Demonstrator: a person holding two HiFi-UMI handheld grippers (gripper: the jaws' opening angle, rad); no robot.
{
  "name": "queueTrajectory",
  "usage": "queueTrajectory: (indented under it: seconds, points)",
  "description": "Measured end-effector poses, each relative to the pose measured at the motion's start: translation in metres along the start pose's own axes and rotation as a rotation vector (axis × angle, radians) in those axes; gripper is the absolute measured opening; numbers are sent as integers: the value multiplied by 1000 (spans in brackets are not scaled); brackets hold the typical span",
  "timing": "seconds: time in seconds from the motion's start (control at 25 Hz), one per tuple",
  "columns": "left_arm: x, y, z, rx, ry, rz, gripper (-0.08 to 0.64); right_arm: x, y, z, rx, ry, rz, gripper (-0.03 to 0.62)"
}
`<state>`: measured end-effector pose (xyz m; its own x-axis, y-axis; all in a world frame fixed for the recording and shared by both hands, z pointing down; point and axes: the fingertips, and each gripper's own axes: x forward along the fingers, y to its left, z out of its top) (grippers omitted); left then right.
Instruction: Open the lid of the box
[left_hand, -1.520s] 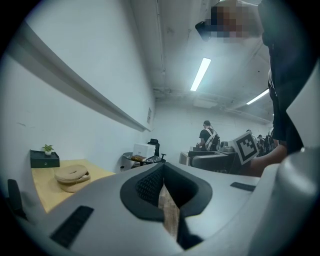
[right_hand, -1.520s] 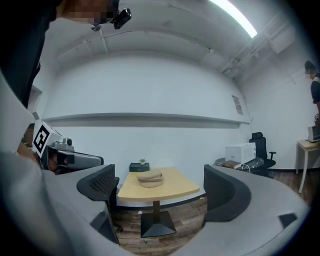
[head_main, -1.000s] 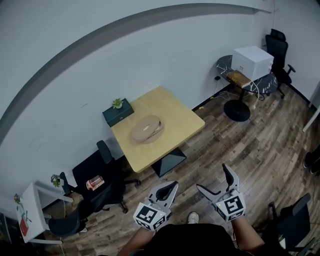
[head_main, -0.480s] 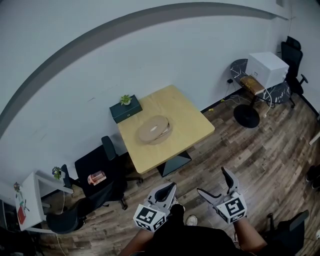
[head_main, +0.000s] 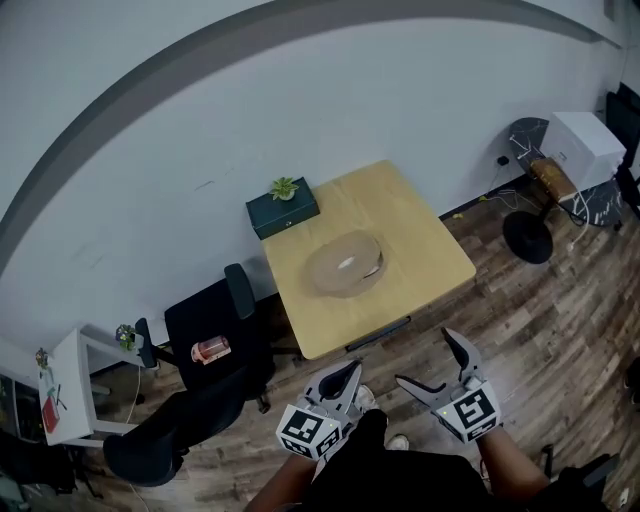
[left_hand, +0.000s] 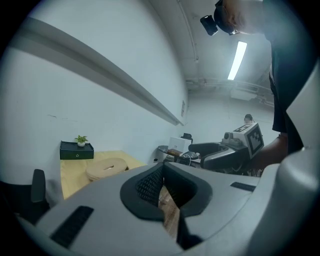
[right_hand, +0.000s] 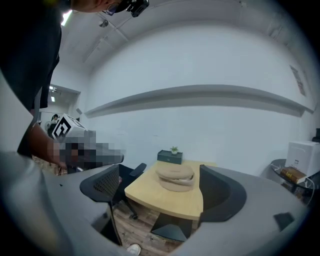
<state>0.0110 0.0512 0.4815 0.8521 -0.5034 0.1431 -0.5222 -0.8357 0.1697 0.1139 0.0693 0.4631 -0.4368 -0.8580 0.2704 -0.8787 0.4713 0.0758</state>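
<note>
The low, round tan box (head_main: 345, 265) rests on the wooden table (head_main: 425, 235), well apart from the closed-jawed left gripper (head_main: 343, 374) and wide-open, empty right gripper (head_main: 426, 358).

Left hand-held gripper (head_main: 345, 372) and right hand-held gripper (head_main: 425, 358): pale grey bodies, black jaw pads, cubes with black-and-white square markers.

Ahead of both:
- Desk (head_main: 420, 230): light yellow wood.
- Round box (head_main: 345, 265): tan.
- Rectangular case (head_main: 283, 210): dark green, bearing a green plant (head_main: 285, 187).

Floor (head_main: 540, 320): brown plank pattern.

Chair (head_main: 200, 320): black.
</note>
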Motion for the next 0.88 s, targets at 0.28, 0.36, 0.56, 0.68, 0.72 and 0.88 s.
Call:
queueTrajectory:
  seconds: [0.28,0.36,0.56,0.68,0.72,0.88]
  points:
    - [33,72,21,-8,-12,25,19,86,-17,26,-49,32,88,469]
    - [38,91,26,12,-13,30,20,107,-21,32,-77,45,114,469]
    - [34,136,31,-31,-33,69,19,152,-14,29,-128,118,226,469]
    - [35,155,34,-31,-44,87,19,171,-7,19,-128,166,307,469]
    - [37,160,35,-31,-47,94,19,175,-5,17,-126,174,323,462]
    - [40,177,32,-53,-49,138,20,194,-8,10,-133,199,376,451]
